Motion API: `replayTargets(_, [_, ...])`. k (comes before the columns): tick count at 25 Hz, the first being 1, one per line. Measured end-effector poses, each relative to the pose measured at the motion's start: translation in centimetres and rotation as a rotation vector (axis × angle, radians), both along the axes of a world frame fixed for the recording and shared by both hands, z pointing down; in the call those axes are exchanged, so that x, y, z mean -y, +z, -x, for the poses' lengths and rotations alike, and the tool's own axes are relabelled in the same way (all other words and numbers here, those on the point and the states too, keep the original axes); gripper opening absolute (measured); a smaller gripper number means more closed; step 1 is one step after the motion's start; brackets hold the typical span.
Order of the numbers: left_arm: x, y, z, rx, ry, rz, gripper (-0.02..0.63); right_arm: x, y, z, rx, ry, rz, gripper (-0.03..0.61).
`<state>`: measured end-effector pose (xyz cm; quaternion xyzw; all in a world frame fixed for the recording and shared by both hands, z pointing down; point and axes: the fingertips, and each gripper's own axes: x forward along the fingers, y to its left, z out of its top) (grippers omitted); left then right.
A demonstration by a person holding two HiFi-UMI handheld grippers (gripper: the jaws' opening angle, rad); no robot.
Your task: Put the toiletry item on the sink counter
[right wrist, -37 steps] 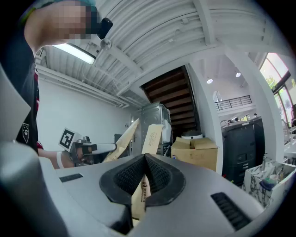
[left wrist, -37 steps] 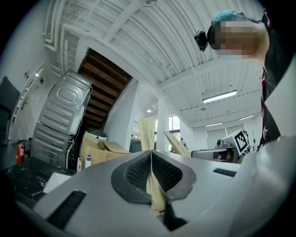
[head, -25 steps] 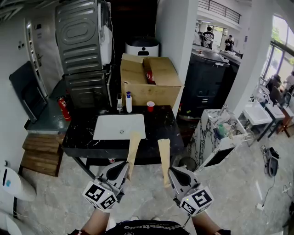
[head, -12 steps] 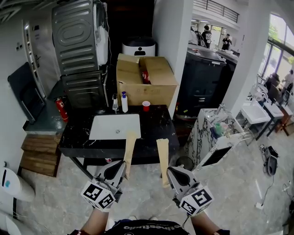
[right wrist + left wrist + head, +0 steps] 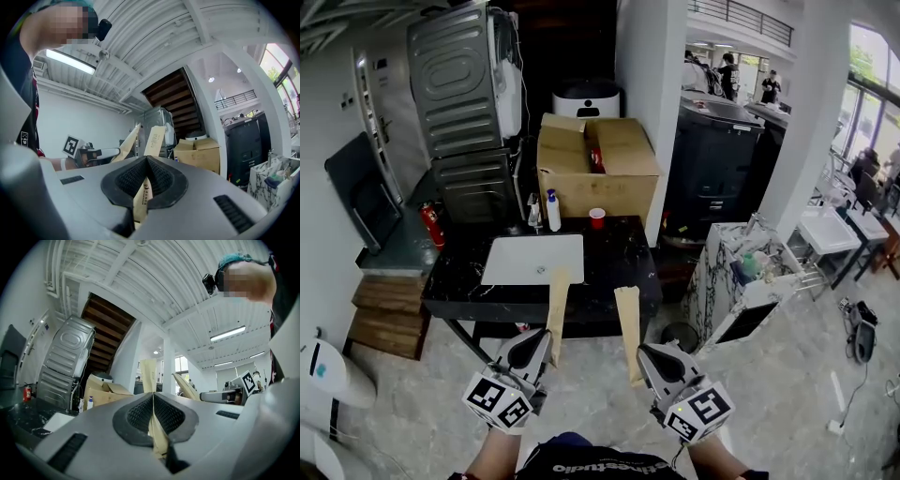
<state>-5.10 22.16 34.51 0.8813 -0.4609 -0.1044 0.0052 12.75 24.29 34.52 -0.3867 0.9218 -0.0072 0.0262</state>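
Observation:
Each gripper holds a long flat tan paper packet upright. My left gripper (image 5: 532,345) is shut on the lower end of one packet (image 5: 557,309); in the left gripper view the jaws (image 5: 153,409) pinch that packet (image 5: 149,373). My right gripper (image 5: 654,356) is shut on the other packet (image 5: 628,323), which shows printed text between its jaws (image 5: 146,174) in the right gripper view, where that packet (image 5: 153,139) stands up. Ahead stands the black marble sink counter (image 5: 619,264) with a white basin (image 5: 532,259). Both packets overlap its front edge in the head view.
At the counter's back stand a white spray bottle (image 5: 551,211), a red cup (image 5: 597,217) and a faucet (image 5: 533,214). Behind are an open cardboard box (image 5: 595,173), stacked grey machines (image 5: 459,94) and a fire extinguisher (image 5: 431,225). A marble stand (image 5: 741,277) is at the right.
Both grippers and their packets have shifted a little to the left in the head view, still side by side in front of the counter. Both grips are unchanged.

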Motion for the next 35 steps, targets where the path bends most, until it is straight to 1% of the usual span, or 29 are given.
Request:
replayTargets(5, [0.7, 0.6, -0.4, 0.008, -0.015, 0.012, 0.017, 1.2, 0.9, -0.8, 0.013, -0.004, 0.018, 0.038])
replayTargets(9, [2.9, 1.5, -0.4, 0.006, -0.019, 0.022, 0.017, 3.6, 1.8, -0.7, 0.009, -0.006, 0.041, 0.038])
replayTargets(15, [10.0, 2.7, 0.4, -0.023, -0.004, 0.033, 0.017, 9.5, 2.2, -0.1, -0.013, 0.017, 0.049, 0.038])
replayTargets(19, [15.7, 2.2, 1.3, -0.029, 0.014, 0.012, 0.017, 15.1, 1.8, 0.6, -0.021, 0.040, 0.039, 0.038])
replayTargets(22, [20.4, 2.1, 2.9, -0.032, 0.022, 0.006, 0.017, 20.2, 1.4, 2.2, -0.016, 0.052, 0.035, 0.038])
replayTargets(25, [24.9, 1.8, 5.5, -0.040, 0.017, 0.010, 0.017, 24.8, 0.6, 4.7, -0.016, 0.049, 0.031, 0.038])
replayTargets(28, [29.0, 0.8, 8.0, -0.046, 0.016, -0.004, 0.017, 28.9, -0.7, 7.2, -0.015, 0.049, 0.005, 0.038])
replayTargets(31, [32.4, 0.2, 9.9, -0.051, 0.021, -0.012, 0.017, 32.5, -1.3, 9.4, -0.016, 0.052, -0.001, 0.038])
replayTargets(35, [35.8, 0.0, 11.7, -0.055, 0.031, -0.015, 0.017, 35.8, -1.3, 11.4, -0.016, 0.061, 0.005, 0.038])
